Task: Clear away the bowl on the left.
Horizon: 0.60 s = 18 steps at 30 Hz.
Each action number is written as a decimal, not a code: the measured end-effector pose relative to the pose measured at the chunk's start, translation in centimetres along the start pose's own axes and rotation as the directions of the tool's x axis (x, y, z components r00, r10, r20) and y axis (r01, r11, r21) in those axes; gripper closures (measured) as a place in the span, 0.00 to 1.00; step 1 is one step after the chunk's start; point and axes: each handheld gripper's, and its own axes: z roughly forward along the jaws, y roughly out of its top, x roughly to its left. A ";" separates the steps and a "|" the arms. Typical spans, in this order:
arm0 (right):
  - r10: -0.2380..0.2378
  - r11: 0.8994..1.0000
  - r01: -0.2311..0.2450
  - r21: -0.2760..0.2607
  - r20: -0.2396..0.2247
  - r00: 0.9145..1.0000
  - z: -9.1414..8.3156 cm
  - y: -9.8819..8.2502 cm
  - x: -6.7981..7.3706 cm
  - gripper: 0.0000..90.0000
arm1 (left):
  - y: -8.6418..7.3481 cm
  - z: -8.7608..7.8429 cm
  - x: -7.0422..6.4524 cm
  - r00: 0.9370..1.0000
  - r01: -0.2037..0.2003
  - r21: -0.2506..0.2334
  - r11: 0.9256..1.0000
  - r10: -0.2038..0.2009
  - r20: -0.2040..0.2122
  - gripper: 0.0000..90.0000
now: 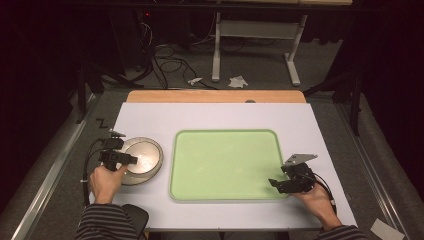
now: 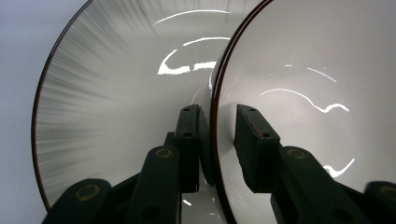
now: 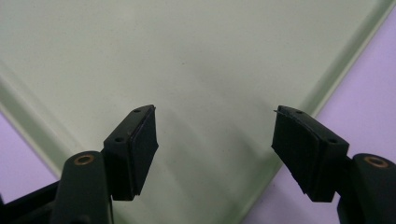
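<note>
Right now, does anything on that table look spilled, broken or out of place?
Nothing stands out. The green tray lies square and bare on the white mat. The bowls sit nested and upright beside it, unspilled, the left gripper straddling their rim. Only scraps lie on the floor beyond.

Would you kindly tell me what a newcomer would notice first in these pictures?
A large pale green tray lies mid-table on the white mat. Left of it, the left claw straddles the rim of a shiny white bowl. The right claw hangs open over the tray's near right corner.
</note>
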 end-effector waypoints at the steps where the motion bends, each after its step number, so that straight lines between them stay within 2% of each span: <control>1: -0.001 1.000 0.001 0.002 -0.001 1.000 0.0 0.0 0.0 0.36 | 0.1 0.0 0.0 1.000 0.011 0.000 1.000 -0.011 0.006 0.80; 9: 0.000 1.000 0.000 -0.001 0.002 1.000 0.0 0.0 0.0 0.36 | 0.8 -0.4 0.5 0.995 0.079 -0.018 0.997 -0.078 0.058 0.88; 11: 0.000 1.000 0.000 -0.001 0.002 1.000 0.0 0.0 0.0 0.36 | 0.9 -0.6 0.5 0.994 0.085 -0.022 0.996 -0.083 0.067 0.90; 16: 0.000 1.000 0.000 -0.001 0.002 1.000 0.0 0.0 0.1 0.36 | 0.9 -0.6 0.4 0.995 0.075 -0.026 0.997 -0.073 0.067 0.91; 18: 0.000 1.000 0.000 0.001 0.000 1.000 0.0 0.0 0.0 0.36 | 0.8 -0.7 0.2 0.997 0.057 -0.034 0.998 -0.055 0.062 0.91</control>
